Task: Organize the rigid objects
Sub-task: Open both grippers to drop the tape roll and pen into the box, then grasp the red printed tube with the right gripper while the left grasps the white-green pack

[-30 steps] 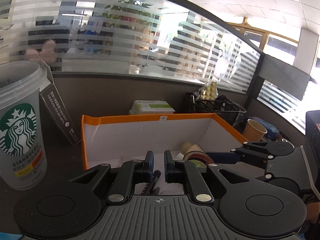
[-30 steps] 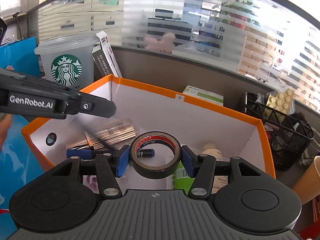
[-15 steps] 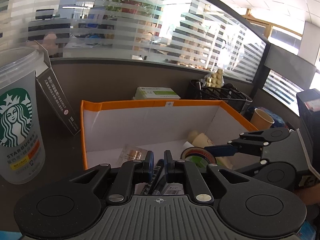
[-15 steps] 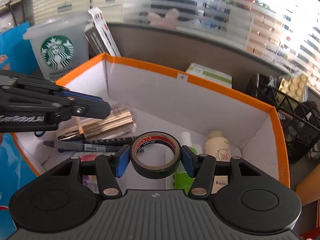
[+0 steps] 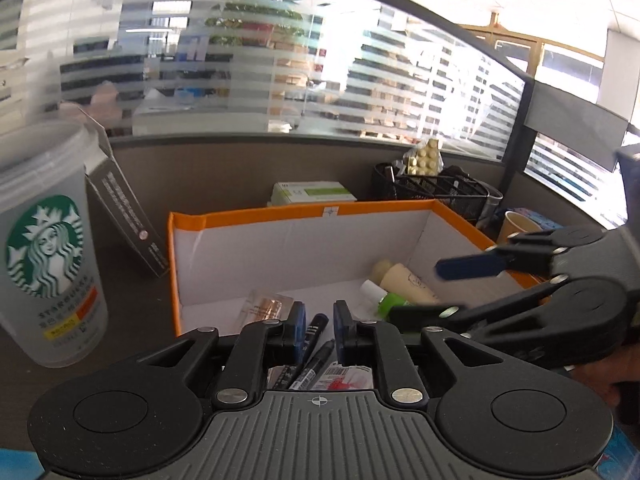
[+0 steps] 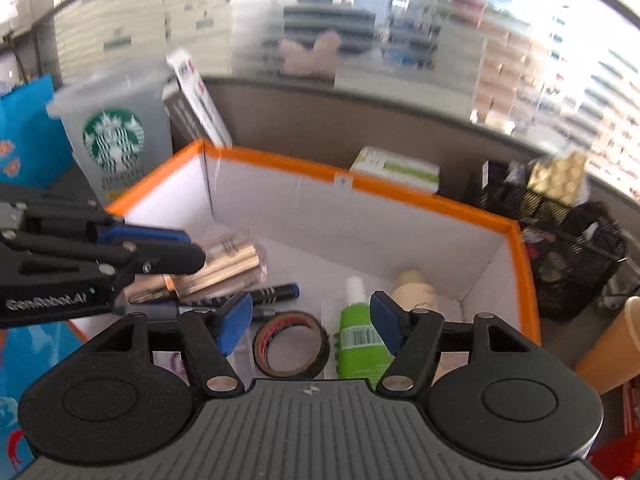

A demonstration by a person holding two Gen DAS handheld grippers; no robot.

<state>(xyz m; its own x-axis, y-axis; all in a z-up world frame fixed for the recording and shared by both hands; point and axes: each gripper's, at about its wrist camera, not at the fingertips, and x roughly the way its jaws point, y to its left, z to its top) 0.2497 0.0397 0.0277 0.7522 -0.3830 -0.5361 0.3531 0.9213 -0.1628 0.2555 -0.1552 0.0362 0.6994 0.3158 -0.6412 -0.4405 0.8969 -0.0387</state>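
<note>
The right gripper (image 6: 311, 322) hangs over the near end of an orange-rimmed white cardboard box (image 6: 416, 198), its blue-padded jaws opening and touching nothing. Below the gap, the black roll of tape with a red inner band (image 6: 291, 344) lies loose on the box floor, clear of both pads. Just right of the tape lies a green plastic bottle with a white cap and barcode label (image 6: 362, 338), and beyond that a cream-coloured bottle (image 6: 416, 286) pointing toward the far right corner.

The left gripper (image 5: 319, 332) is over the near left part of the same box, its jaws opening only a narrow way. A black marker pen with white lettering (image 5: 314, 330) shows in the gap, but whether the pads touch it cannot be told. A second black marker (image 5: 316, 362) lies just beside it, over a white label with red print (image 5: 344, 374).

Farther in, on the left of the box floor, lies a clear packet of copper-coloured batteries (image 6: 224, 268).

Outside the box, to its left, stand a frosted plastic Starbucks cup (image 5: 46, 256) and a dark grey carton leaning tilted (image 5: 126, 208). Behind the far wall lies a white and green flat box (image 5: 312, 194). To the far right is a black wire mesh basket (image 6: 576, 252), with a brown paper cup (image 5: 520, 226) nearer on that side.
</note>
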